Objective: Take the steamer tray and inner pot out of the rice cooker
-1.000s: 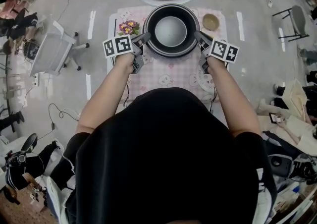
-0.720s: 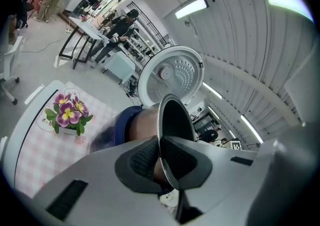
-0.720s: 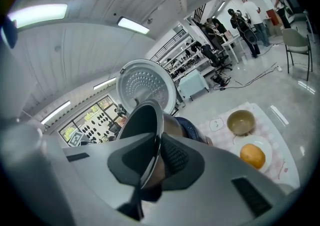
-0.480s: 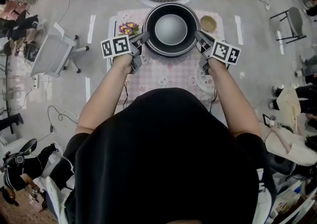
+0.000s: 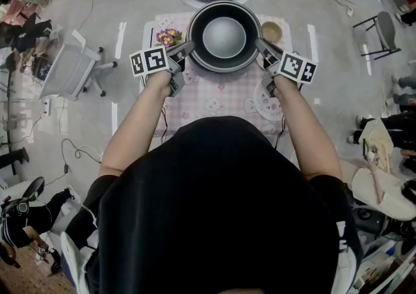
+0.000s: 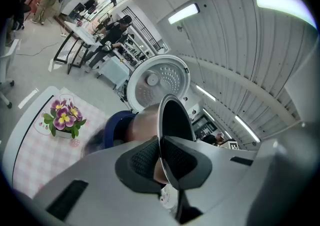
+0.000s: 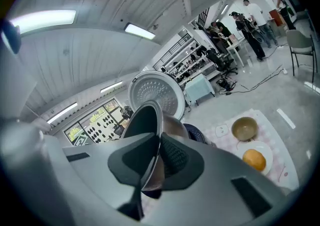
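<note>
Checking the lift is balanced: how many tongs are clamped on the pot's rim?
2. The left tongs grip the inner pot by its rim on its left side; the right tongs grip the rim on its right side. Neither grip is hidden.

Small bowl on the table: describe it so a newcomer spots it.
Find the pink checked tablecloth with the dark inner pot above its far end. The small bowl sits right of the pot by the far right corner: empty and olive-brown, unlike the white plate holding an orange.
</note>
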{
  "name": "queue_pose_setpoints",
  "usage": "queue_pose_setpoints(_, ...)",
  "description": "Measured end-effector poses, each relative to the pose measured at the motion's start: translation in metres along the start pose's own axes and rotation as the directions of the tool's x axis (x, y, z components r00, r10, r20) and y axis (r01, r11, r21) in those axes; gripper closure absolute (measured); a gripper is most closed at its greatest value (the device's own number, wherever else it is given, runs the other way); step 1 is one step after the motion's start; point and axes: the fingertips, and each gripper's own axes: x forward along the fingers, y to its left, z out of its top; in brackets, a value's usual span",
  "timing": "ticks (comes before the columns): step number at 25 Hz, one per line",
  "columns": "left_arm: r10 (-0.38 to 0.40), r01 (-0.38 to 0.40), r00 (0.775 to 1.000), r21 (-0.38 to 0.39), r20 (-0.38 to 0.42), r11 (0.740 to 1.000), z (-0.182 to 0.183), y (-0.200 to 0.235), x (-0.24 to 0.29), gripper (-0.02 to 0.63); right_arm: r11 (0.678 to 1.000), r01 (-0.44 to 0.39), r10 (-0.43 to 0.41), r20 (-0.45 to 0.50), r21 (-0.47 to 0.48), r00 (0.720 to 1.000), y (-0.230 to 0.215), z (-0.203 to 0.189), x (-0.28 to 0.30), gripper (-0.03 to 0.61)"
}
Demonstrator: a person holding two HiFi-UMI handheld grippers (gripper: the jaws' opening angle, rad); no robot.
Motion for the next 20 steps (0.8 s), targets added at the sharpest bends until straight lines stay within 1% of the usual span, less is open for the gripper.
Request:
queue_pose_setpoints(5, 0.001, -0.001, 0.999, 0.007, 0.033, 1.000, 0.002, -0.010, -0.011, 0.565, 0.999, -0.033, 0.033, 0.002, -0.019, 0.999, 0.013, 0.006, -0.005, 0.534)
queue_pose_setpoints(12, 0.018, -0.019, 0.995, 0.006, 0.095, 1.000, 0.012, -0.016, -0.032, 0.565, 0.993, -0.100, 0.099, -0.007, -0.060, 0.995, 0.036, 0.015, 0.001, 0.532)
queue_pose_setpoints(20, 0.068, -0.071, 0.978, 0.007, 0.197, 0.997, 0.023, -0.010, -0.083, 0.566, 0.978, -0.194, 0.189, -0.061, -0.083, 0.980, 0.076, 0.006, 0.026, 0.532)
